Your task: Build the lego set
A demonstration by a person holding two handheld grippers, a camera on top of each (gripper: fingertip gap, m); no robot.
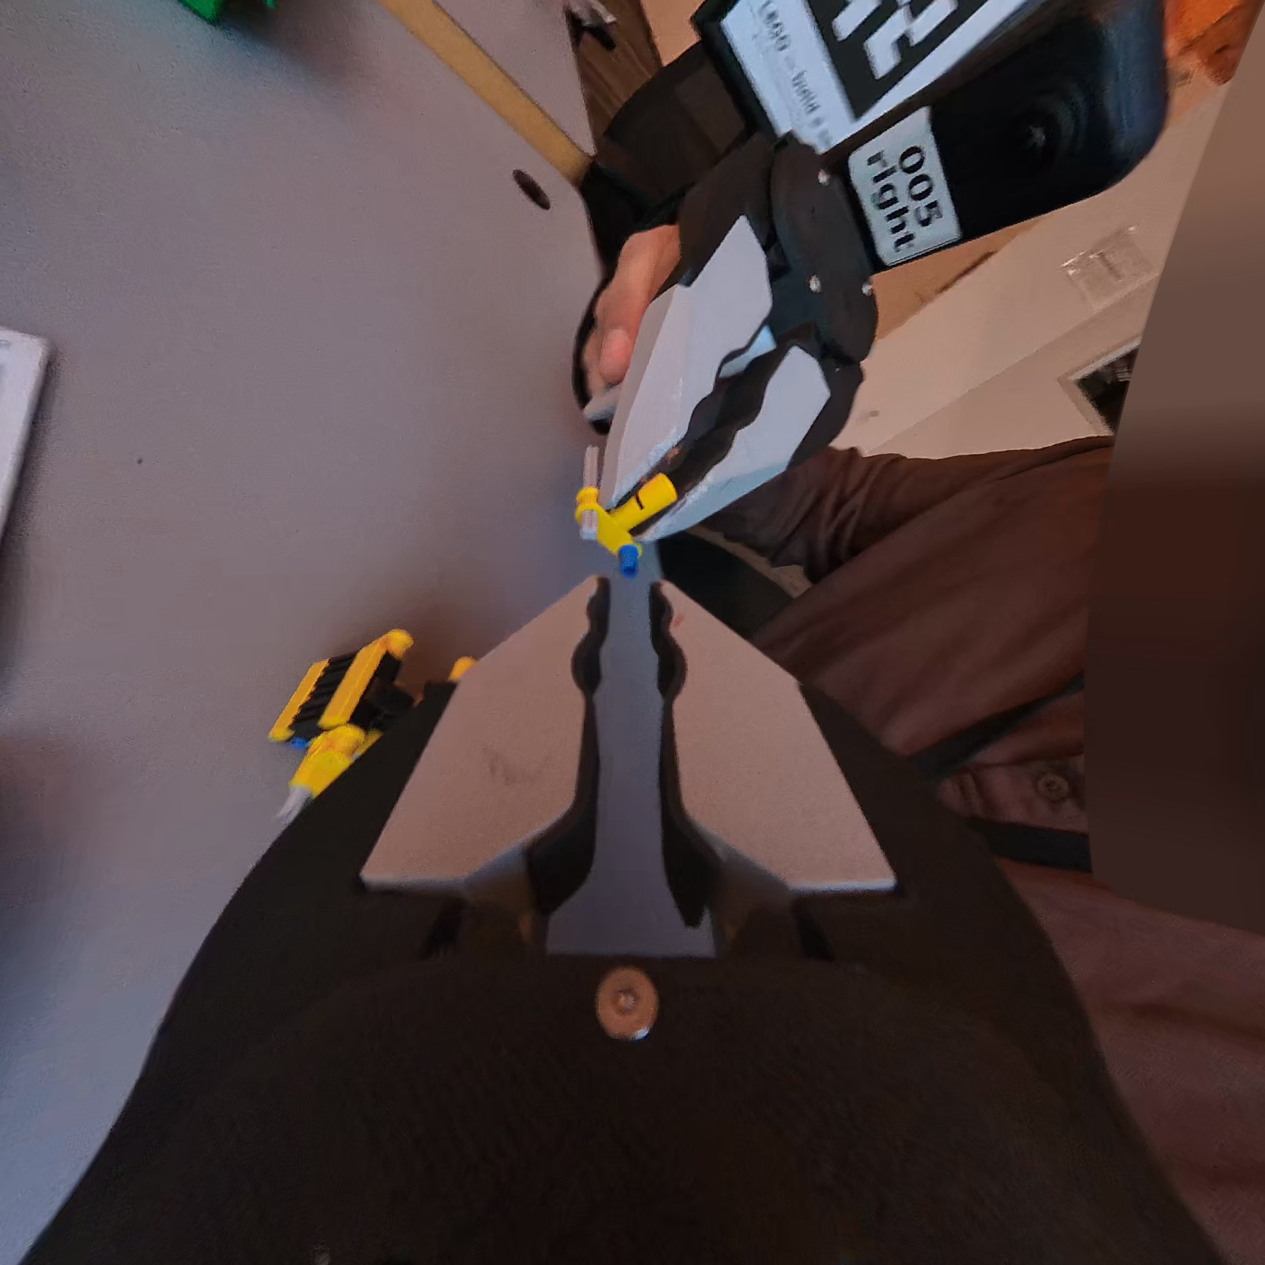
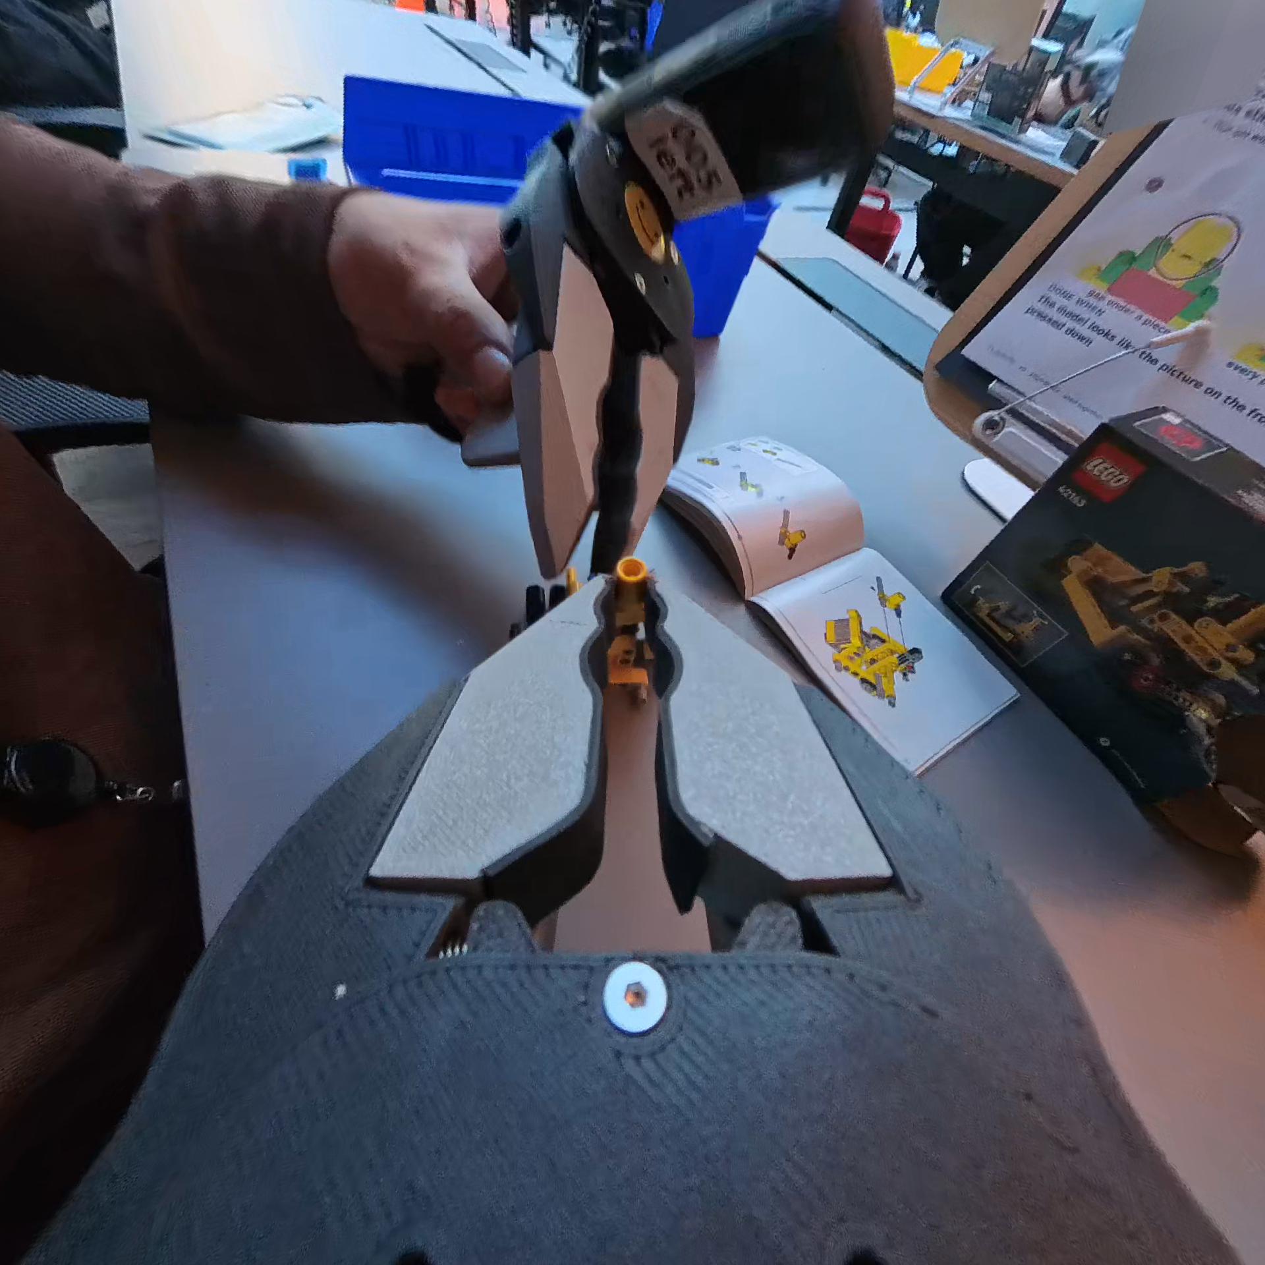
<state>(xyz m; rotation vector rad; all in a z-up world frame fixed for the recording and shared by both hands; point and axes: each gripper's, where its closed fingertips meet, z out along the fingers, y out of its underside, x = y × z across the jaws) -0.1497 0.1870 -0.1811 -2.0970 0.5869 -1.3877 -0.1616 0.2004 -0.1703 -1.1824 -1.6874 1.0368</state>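
Note:
My right gripper is shut on a small yellow connector piece. In the left wrist view that piece is T-shaped, with a blue pin at its lower end and a light grey axle beside it, and the right gripper holds it in the air. My left gripper is slightly open and empty, its tips just short of the blue pin. From the right wrist view the left gripper points down at the piece. A yellow and black partial build lies on the grey table.
An open instruction booklet lies on the table to the right, with the dark set box beyond it. A clipboard stand with a printed sheet is at the far right. A blue bin stands at the back. A person's sleeve is nearby. Left and right tips are no more than a few centimetres apart.

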